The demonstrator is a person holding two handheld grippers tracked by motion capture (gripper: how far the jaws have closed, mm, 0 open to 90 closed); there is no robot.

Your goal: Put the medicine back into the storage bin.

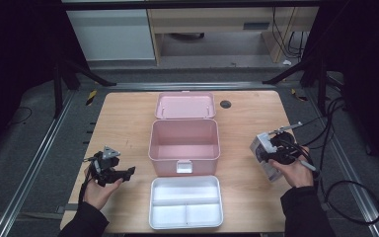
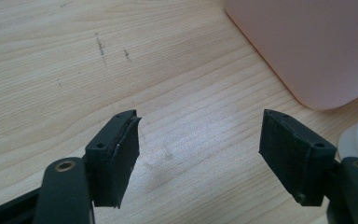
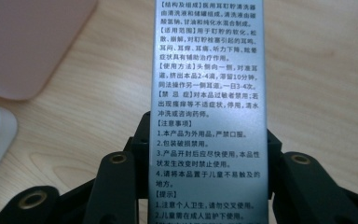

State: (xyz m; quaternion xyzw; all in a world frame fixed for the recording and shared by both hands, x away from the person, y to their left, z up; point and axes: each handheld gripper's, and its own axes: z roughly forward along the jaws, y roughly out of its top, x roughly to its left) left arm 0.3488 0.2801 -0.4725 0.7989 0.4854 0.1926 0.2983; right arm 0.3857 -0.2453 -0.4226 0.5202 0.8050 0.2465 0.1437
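Progress is judged as early. From the high view, a small grey carton [image 1: 265, 157] is seen clamped in the right tongs [image 1: 268, 154], held to the right of the open pink box [image 1: 184, 147], whose inside looks bare; its lid [image 1: 185, 105] lies behind it and a white tray [image 1: 186, 202] in front, on the counter [image 1: 123, 123]. In the left gripper view, the left tongs [image 2: 198, 156] are held wide with nothing between them, just above the wood. In the right gripper view, the carton [image 3: 208, 112] is gripped by both pads. Placing it, probably in the box, is left to do.
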